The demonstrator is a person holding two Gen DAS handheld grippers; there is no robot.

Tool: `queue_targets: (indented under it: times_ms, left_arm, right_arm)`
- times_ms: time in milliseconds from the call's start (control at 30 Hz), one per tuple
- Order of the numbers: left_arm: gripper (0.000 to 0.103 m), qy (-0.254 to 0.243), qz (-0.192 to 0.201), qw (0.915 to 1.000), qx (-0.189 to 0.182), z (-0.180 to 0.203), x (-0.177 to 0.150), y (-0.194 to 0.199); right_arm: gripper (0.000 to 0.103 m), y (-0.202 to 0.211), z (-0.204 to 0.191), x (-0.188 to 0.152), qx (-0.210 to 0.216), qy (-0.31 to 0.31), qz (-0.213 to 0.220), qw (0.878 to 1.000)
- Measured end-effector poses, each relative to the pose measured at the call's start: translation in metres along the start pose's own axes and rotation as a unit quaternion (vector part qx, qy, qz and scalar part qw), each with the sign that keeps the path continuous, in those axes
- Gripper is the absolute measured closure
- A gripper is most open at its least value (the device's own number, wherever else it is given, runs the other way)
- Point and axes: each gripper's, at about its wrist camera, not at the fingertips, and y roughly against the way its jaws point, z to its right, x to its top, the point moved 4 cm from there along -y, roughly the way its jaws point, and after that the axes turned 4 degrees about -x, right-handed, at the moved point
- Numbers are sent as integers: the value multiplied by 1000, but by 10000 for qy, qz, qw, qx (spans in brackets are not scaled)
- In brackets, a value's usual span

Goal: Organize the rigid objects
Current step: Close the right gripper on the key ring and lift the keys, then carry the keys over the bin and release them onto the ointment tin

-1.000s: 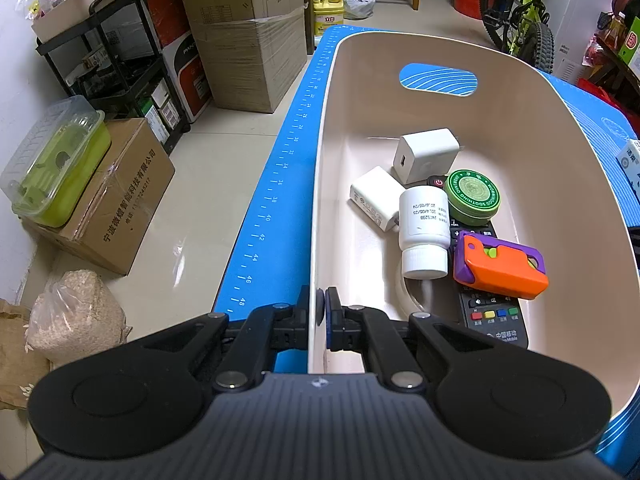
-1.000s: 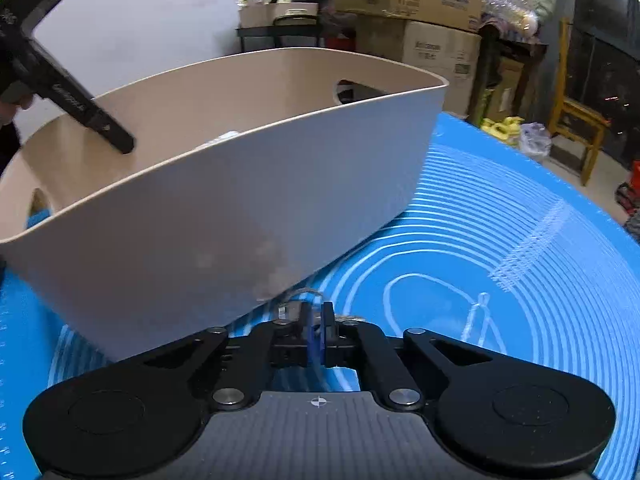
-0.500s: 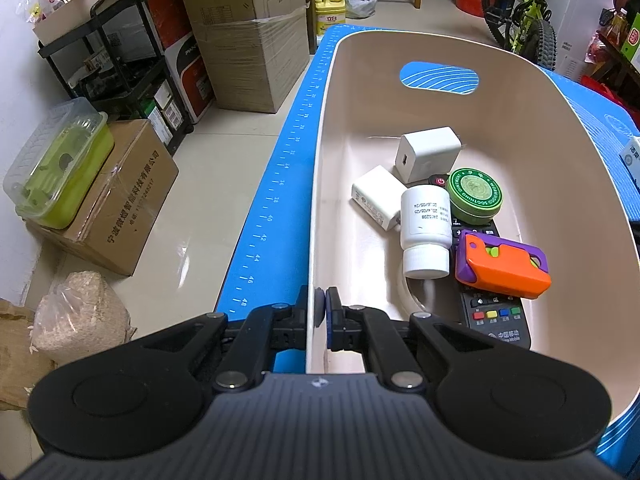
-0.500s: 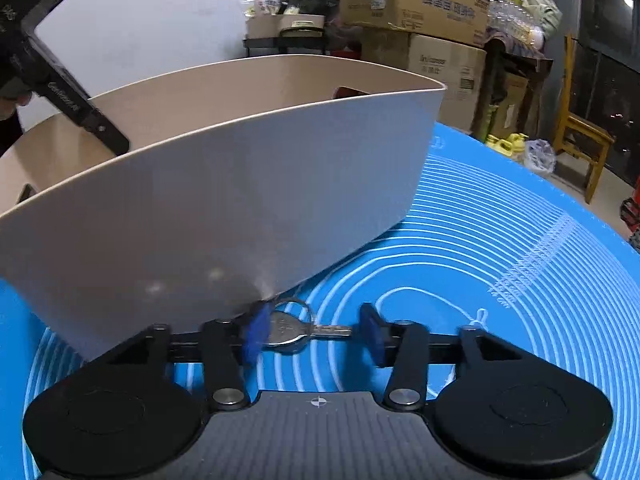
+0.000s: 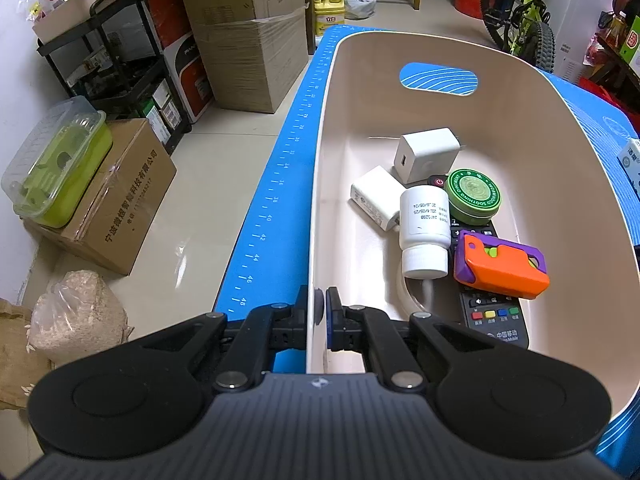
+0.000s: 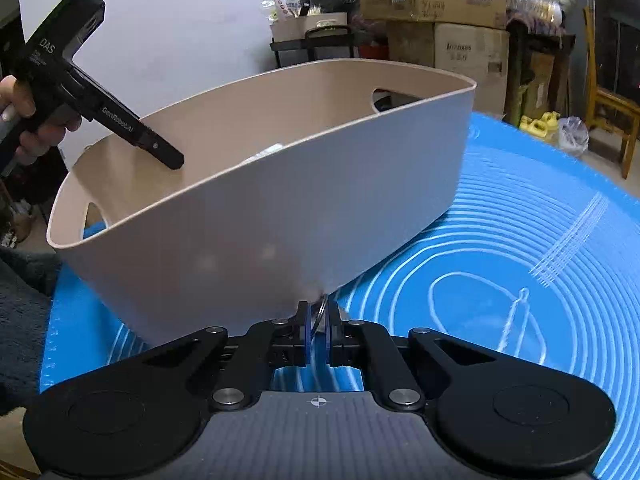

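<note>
A beige plastic bin (image 5: 520, 128) stands on the blue mat. My left gripper (image 5: 317, 314) is shut on the bin's near rim. Inside lie two white chargers (image 5: 426, 154), a white pill bottle (image 5: 424, 232), a green tin (image 5: 474, 196), an orange and purple block (image 5: 502, 266) and a black remote (image 5: 494, 318). In the right wrist view the bin (image 6: 300, 208) is tilted, and my right gripper (image 6: 318, 330) is shut on a metal key with a ring (image 6: 320, 312) just above the mat, against the bin's outer wall. The left gripper's body (image 6: 92, 100) shows at the bin's far rim.
The blue mat (image 6: 520, 264) with white rings spreads to the right of the bin. Its ruled left edge (image 5: 276, 200) drops to a tiled floor with cardboard boxes (image 5: 120, 196), a shelf and a bag of grain (image 5: 76, 312). A small white box (image 5: 630, 162) lies at the mat's right.
My right gripper opened over the key on the mat, then closed on it and rose slightly. The left gripper stayed clamped on the bin rim.
</note>
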Motion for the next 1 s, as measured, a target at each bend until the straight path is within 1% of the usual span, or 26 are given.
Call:
queue_targets:
  times_ms: [33, 100, 200, 300, 567, 767, 1000]
  left_arm:
    - [95, 0, -1, 10000, 4, 0, 0, 0]
    - [95, 1, -1, 10000, 2, 0, 0, 0]
    - [95, -6, -5, 10000, 13, 0, 0, 0]
    - [95, -9, -6, 10000, 14, 0, 0, 0]
    - [95, 2, -6, 10000, 3, 0, 0, -1]
    - [95, 14, -4, 10000, 1, 0, 1, -1]
    - [95, 16, -2, 10000, -3, -1, 1, -1]
  right_arm:
    - [82, -5, -2, -1, -44, 37, -46, 10000]
    - [78, -7, -3, 1, -111, -41, 5, 9999]
    - [86, -9, 5, 3, -295, -311, 33, 9991]
    - [89, -10, 8, 5, -451, -539, 10, 9975]
    - [90, 13, 20, 4, -942, -963, -31, 9909]
    - [91, 43, 22, 16, -1309, -1045, 239, 9856]
    - [91, 84, 18, 45, -1674, -1116, 765, 9766]
